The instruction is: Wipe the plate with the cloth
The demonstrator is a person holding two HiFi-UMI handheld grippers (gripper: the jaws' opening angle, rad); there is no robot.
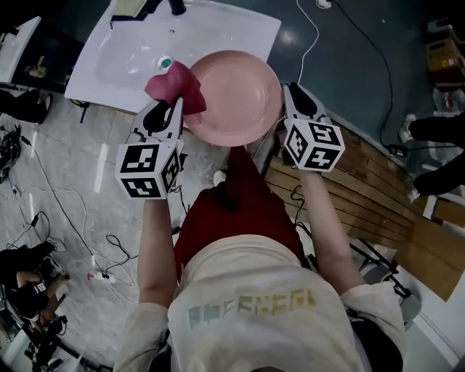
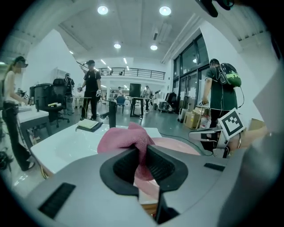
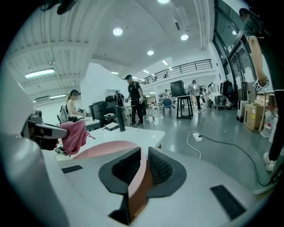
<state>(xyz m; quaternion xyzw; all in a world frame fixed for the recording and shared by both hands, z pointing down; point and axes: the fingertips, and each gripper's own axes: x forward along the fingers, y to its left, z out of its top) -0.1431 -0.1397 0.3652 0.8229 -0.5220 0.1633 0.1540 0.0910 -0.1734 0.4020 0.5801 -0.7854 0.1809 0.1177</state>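
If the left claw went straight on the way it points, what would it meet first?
Probably the white table. The left claw, shut on the cloth, points past the left rim of the pink plate toward it; depth is unclear, so the cloth may brush the plate first.

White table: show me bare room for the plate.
Bare: left half of the table, between the notebook at its far edge and the cloth. Crowded: that far edge, and the right side, where the plate is held.
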